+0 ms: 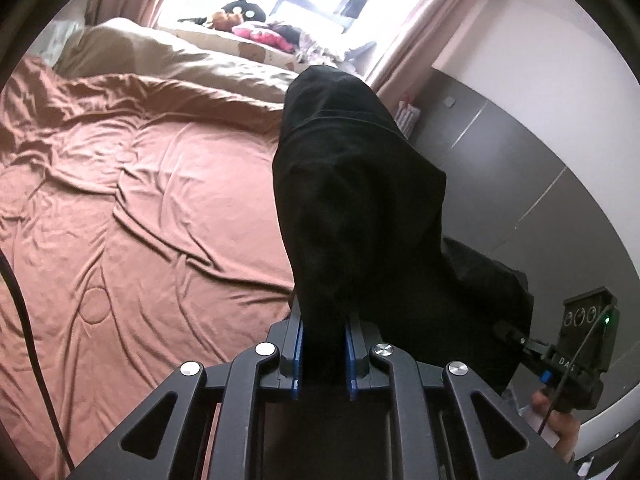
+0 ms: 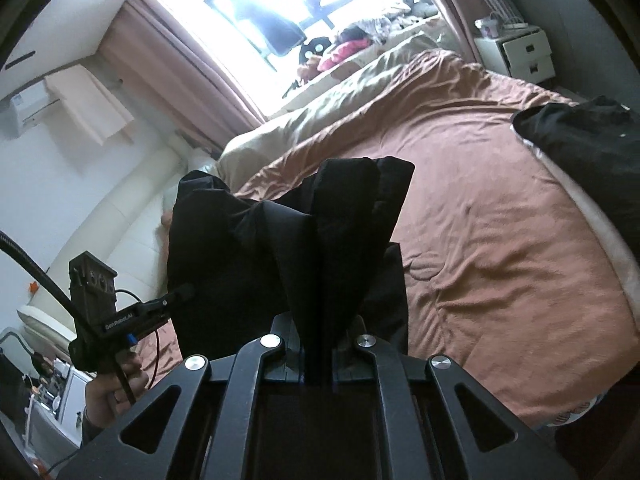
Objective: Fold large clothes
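A black garment (image 1: pixel 360 200) hangs in the air between both grippers, above the bed. My left gripper (image 1: pixel 323 344) is shut on one bunched edge of it; the cloth rises in front of the lens. My right gripper (image 2: pixel 319 354) is shut on another edge of the same black garment (image 2: pixel 320 240), which stands up in folds. The right gripper also shows at the lower right of the left wrist view (image 1: pixel 520 344), clamped on the cloth. The left gripper shows at the left of the right wrist view (image 2: pixel 180 294), also on the cloth.
A bed with a wrinkled rust-brown cover (image 1: pixel 140 200) lies below. A beige duvet (image 1: pixel 180 56) and toys on the sill (image 1: pixel 260 28) are by the window. Another black garment (image 2: pixel 580 152) lies at the bed's right edge. A white nightstand (image 2: pixel 520 56) stands beyond.
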Demonstrator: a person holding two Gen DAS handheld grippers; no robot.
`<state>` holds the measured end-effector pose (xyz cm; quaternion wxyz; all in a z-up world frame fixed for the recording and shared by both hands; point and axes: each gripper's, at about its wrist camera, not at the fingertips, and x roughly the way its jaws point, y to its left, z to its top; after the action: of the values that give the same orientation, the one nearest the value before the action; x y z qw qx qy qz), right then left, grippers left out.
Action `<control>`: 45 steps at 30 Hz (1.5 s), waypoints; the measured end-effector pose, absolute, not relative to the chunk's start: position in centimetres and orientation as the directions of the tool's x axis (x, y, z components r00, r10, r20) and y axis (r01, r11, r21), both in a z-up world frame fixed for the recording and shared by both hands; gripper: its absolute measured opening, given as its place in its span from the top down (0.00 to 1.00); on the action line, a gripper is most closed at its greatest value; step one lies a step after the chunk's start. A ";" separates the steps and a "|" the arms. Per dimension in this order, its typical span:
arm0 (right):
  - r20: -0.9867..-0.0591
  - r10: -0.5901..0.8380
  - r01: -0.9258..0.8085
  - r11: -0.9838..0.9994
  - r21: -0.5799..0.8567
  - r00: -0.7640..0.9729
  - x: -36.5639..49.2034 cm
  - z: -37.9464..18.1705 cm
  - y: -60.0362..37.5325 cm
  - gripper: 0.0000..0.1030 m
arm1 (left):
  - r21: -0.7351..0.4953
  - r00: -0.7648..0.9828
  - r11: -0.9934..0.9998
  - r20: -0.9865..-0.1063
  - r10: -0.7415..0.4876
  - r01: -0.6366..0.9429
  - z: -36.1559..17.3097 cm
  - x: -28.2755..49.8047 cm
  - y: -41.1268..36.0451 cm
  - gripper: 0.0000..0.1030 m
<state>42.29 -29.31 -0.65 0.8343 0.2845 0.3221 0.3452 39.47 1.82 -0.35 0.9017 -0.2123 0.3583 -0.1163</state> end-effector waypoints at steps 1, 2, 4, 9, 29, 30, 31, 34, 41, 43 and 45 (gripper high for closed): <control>-0.336 0.758 -0.394 0.599 0.697 0.559 41.9 -0.6 -29.6 0.95 | -0.467 0.718 0.882 -0.593 -0.365 0.062 0.0 39.1 1.5 0.84; -0.330 0.756 -0.395 0.599 0.697 0.565 41.6 -0.5 -30.0 0.96 | -0.466 0.719 0.882 -0.590 -0.367 0.067 0.4 39.0 1.2 0.84; -0.321 0.754 -0.399 0.599 0.694 0.573 41.6 -0.6 -30.4 0.96 | -0.461 0.723 0.884 -0.584 -0.369 0.079 1.1 38.6 0.4 0.84; -0.289 0.743 -0.400 0.596 0.696 0.603 41.1 -0.2 -32.7 0.96 | -0.452 0.722 0.884 -0.572 -0.390 0.121 2.7 38.8 -2.0 0.84; -0.336 0.811 -0.385 0.538 0.750 0.479 49.0 -3.8 -26.9 0.96 | -0.463 0.636 0.884 -0.700 -0.325 -0.058 -5.5 44.8 3.9 0.85; -0.344 0.814 -0.378 0.536 0.754 0.468 50.0 -4.2 -26.2 0.96 | -0.463 0.624 0.883 -0.712 -0.321 -0.075 -6.4 45.4 4.5 0.85; -0.352 0.816 -0.372 0.536 0.758 0.459 50.9 -4.6 -25.7 0.96 | -0.463 0.618 0.882 -0.718 -0.319 -0.082 -7.0 45.5 4.8 0.85; -0.379 0.820 -0.345 0.536 0.771 0.429 54.3 -5.8 -24.1 0.96 | -0.458 0.600 0.883 -0.736 -0.314 -0.099 -8.7 46.7 5.6 0.85; -0.477 0.815 -0.293 0.569 0.769 0.329 61.6 -8.8 -20.4 0.91 | -0.416 0.525 0.892 -0.806 -0.272 -0.176 -13.3 49.8 7.1 0.85; -0.521 0.799 -0.264 0.594 0.760 0.300 63.2 -9.6 -19.6 0.85 | -0.391 0.506 0.899 -0.826 -0.247 -0.199 -14.4 50.1 7.3 0.84; -0.563 0.773 -0.240 0.629 0.740 0.291 64.3 -10.0 -19.2 0.67 | -0.384 0.488 0.895 -0.840 -0.237 -0.227 -15.6 50.3 7.9 0.79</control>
<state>64.26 -19.18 -10.01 0.7563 0.2709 0.4924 0.3349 50.28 7.88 -15.64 0.8314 -0.2293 0.5061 -0.0028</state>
